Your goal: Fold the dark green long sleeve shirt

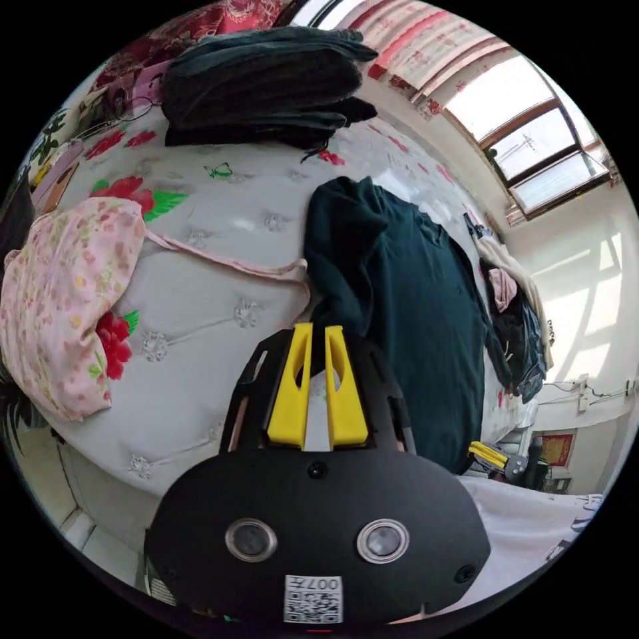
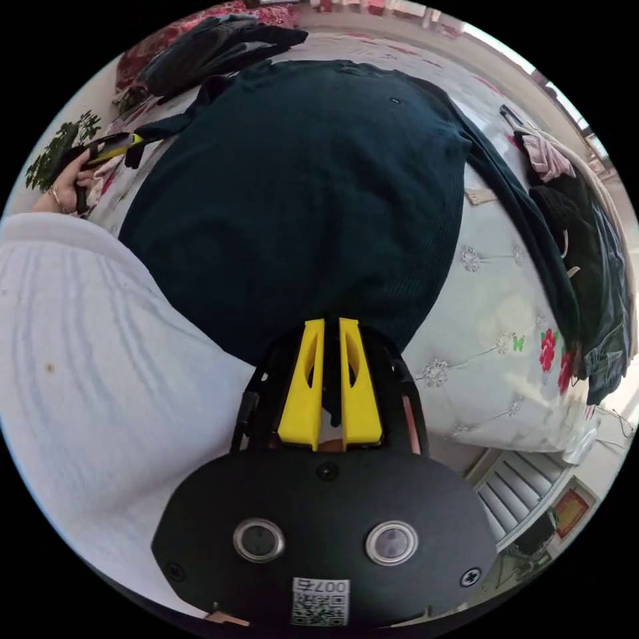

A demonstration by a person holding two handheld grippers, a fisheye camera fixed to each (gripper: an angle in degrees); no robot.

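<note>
The dark green long sleeve shirt (image 2: 299, 200) lies spread on the bed, one sleeve (image 2: 526, 226) trailing off to the right. My right gripper (image 2: 331, 327) is shut on the shirt's near hem. In the left gripper view the shirt (image 1: 406, 313) runs away from my left gripper (image 1: 318, 331), whose yellow jaws stand close together with dark fabric pinched between their tips. From the right gripper view, a hand holds the left gripper (image 2: 112, 146) at the shirt's far left corner. The right gripper (image 1: 489, 455) appears small at the shirt's far end.
The bed has a white quilted cover with red flowers (image 1: 200, 319). A stack of dark clothes (image 1: 259, 86) sits at its far side, a pink floral cloth (image 1: 63, 299) at the left, a heap of mixed garments (image 2: 586, 253) at the right. The person's white clothing (image 2: 80, 373) is close by.
</note>
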